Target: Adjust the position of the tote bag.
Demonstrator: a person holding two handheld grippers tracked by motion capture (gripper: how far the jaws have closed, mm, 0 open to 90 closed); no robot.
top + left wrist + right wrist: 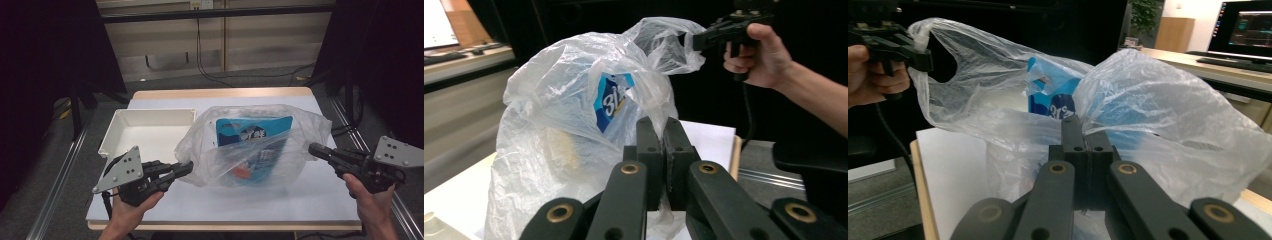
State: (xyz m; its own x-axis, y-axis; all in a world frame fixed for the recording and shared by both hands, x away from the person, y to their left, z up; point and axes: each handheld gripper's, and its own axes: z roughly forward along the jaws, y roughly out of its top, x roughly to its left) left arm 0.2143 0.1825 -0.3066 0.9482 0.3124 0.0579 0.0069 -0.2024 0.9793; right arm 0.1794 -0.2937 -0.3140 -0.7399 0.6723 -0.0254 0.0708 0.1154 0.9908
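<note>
A clear plastic bag (260,145) sits in the middle of the table with a blue packet (252,132) and something orange (241,172) inside. My left gripper (189,167) is shut on the bag's left handle, and the thin film is pinched between its jaws in the left gripper view (663,135). My right gripper (312,149) is shut on the bag's right handle, the film bunched at its tips (1084,131). Both handles are pulled apart and the bag hangs stretched between them. The blue packet (611,102) shows through the film (1058,100).
A white tray (112,132) stands at the left of the white table top (250,205), just beyond my left gripper. Black curtains flank the table, cables lie on the floor behind it, and metal rails run along both sides.
</note>
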